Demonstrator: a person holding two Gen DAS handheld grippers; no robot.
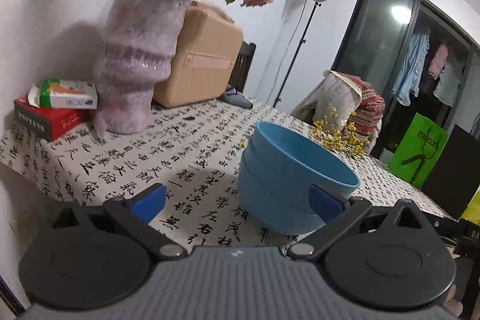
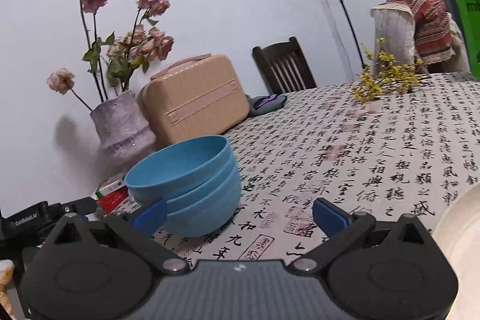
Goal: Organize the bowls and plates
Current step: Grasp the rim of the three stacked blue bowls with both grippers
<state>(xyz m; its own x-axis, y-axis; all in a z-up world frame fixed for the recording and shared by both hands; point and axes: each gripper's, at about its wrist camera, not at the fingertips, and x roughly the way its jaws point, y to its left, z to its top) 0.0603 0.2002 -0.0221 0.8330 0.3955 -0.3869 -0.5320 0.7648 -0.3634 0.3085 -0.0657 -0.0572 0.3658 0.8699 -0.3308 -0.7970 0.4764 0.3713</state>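
Stack of three nested blue plastic bowls (image 1: 288, 179) sits upright on the calligraphy-print tablecloth (image 1: 180, 158), rims up, top bowl empty. My left gripper (image 1: 237, 201) is spread wide, its right blue pad just in front of the stack's side, whether touching I cannot tell. My right gripper (image 2: 240, 215) is spread wide too, its left pad overlapping the stack's lower edge, nothing pinched. Mottled purple ceramic vase (image 2: 123, 128) holds dried pink roses (image 2: 150, 41). Cream plate rim (image 2: 462, 245) at my right.
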